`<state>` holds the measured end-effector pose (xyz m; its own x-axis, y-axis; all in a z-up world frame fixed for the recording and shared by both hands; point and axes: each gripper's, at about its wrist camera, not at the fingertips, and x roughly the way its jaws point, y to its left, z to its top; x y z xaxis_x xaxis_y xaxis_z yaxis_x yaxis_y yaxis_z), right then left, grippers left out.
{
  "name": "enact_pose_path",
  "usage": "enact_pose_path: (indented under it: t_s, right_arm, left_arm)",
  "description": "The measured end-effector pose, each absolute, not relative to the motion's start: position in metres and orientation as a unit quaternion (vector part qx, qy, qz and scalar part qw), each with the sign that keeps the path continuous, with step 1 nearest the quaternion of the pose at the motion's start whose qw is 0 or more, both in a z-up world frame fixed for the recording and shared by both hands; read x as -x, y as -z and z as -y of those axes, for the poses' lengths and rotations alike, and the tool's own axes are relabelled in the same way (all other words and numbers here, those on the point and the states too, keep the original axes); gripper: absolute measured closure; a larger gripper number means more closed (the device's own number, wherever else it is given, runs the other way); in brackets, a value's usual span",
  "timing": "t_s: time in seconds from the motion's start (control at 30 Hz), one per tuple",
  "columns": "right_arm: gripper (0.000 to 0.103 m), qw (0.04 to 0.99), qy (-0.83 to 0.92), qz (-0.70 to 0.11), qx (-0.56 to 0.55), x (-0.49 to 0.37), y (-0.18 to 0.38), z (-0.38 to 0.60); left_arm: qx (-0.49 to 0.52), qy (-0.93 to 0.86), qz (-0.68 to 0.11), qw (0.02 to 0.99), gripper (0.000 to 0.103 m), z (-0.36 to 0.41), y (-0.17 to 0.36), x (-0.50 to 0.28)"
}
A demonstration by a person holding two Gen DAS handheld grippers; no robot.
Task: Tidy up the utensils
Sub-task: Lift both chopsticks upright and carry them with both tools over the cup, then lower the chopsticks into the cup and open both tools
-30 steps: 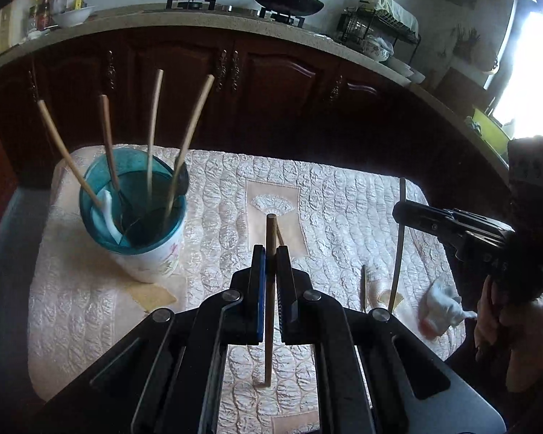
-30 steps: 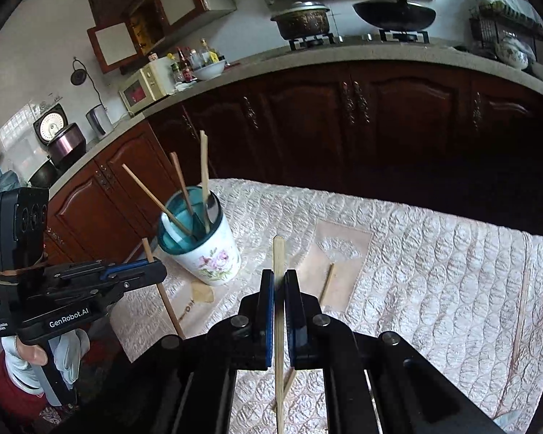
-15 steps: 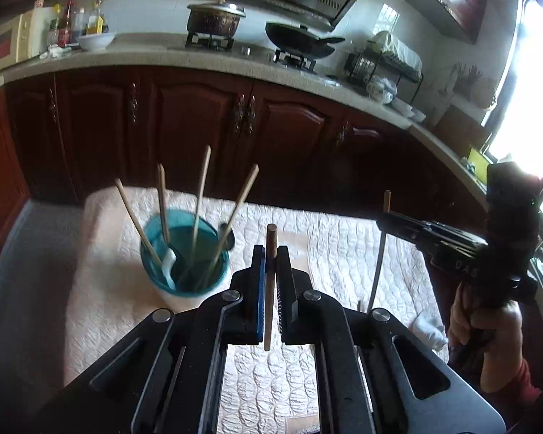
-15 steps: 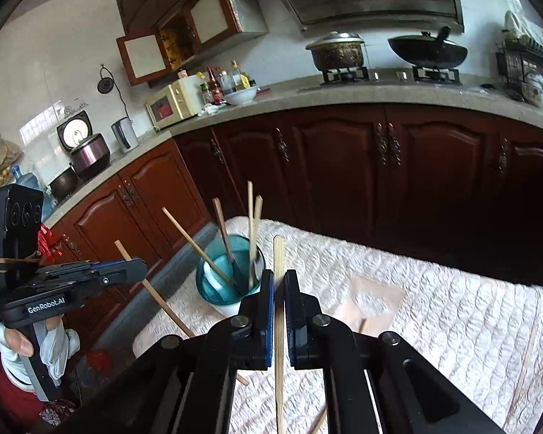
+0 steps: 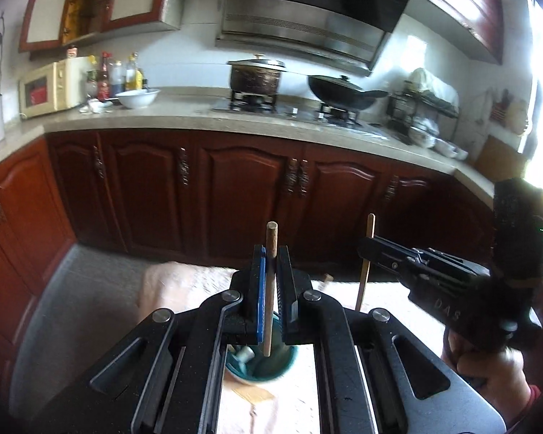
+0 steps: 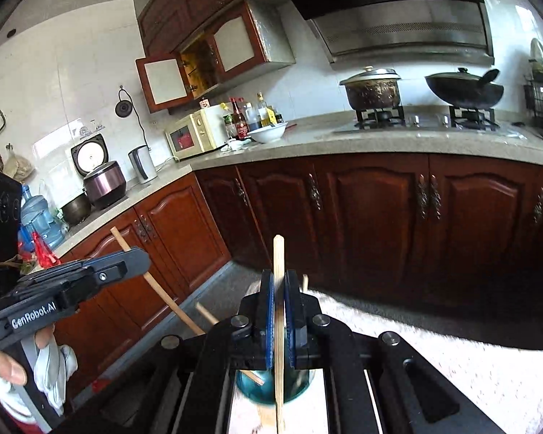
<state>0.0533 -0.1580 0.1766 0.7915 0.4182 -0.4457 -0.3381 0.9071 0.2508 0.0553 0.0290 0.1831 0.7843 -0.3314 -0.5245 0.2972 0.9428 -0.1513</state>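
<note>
My left gripper [image 5: 270, 253] is shut on a brown chopstick [image 5: 269, 289] held upright, its lower tip over the teal cup [image 5: 271, 365] just below the jaws. My right gripper [image 6: 279, 278] is shut on a pale chopstick [image 6: 278, 325], also upright, with the teal cup [image 6: 257, 387] below it. In the left wrist view the right gripper [image 5: 365, 249] shows at the right with its chopstick [image 5: 365, 260]. In the right wrist view the left gripper [image 6: 137, 258] shows at the left with its chopstick [image 6: 163, 296]. The cup holds several utensils, mostly hidden by the jaws.
The cup stands on a table under a white quilted cloth [image 5: 184, 285]. Dark wooden cabinets [image 5: 235, 195] and a counter with a pot [image 5: 255, 76] and a wok [image 5: 340, 92] stand behind the table. Grey floor [image 5: 76, 296] lies to the left.
Both grippers have risen and tilted up with their chopsticks. The cup has slid from ahead of the jaws to right beneath them in both views.
</note>
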Motion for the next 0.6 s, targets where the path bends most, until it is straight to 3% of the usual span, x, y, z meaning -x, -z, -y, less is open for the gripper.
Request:
enact_pose_path:
  t_s: [0.33,0.6]
  right_arm:
    - [0.098,0.957,-0.169,-0.222,-0.079,-0.108,-0.151,0.121]
    - [0.098,0.944,-0.165,-0.265,-0.106,-0.115,-0.101,0.134]
  left_arm:
    - [0.028,0.141,-0.304,0.942,0.099,-0.022,-0.137,-0.106]
    - [0.014,0.131,-0.332,0.934,0.099,-0.013,-0.099,-0.111]
